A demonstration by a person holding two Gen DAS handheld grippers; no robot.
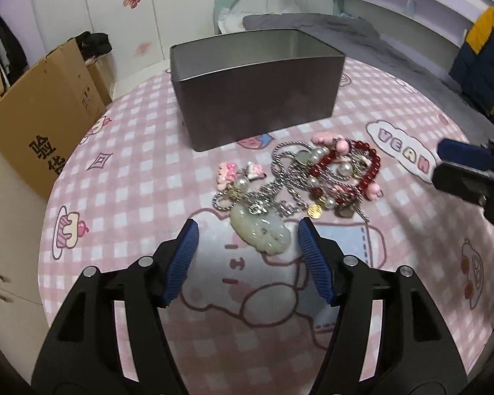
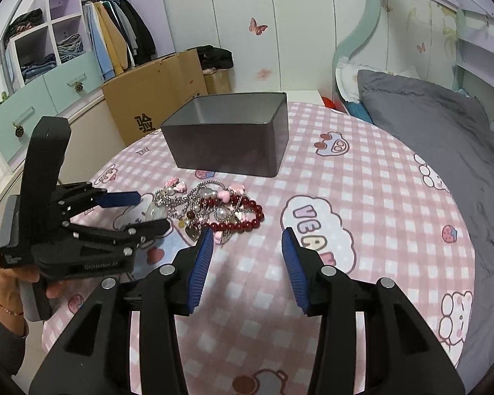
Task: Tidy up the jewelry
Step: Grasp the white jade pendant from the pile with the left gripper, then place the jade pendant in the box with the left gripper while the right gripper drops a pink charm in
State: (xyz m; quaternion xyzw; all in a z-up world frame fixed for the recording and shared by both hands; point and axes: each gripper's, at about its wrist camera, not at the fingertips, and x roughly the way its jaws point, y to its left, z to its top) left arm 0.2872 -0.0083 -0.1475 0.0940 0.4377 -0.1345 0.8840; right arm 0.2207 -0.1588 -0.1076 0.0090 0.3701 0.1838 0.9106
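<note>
My left tool (image 1: pixel 247 253), blue pads apart and empty, sat nearest the jade pendant (image 1: pixel 261 235) of the jewelry tangle (image 1: pixel 299 177) on the checked counter (image 1: pixel 131 171) (long axis slanting rightward), with my right tool (image 2: pixel 247 260) also apart.

In the left wrist view the tin box (image 1: pixel 257 89) stands at upper centre on the tablecloth (image 1: pixel 131 151). The jewelry heap (image 1: pixel 299 177) lies just below it, seemingly apart from it. A cardboard carton (image 1: pixel 46 121) stands at far left, off the table.
</note>
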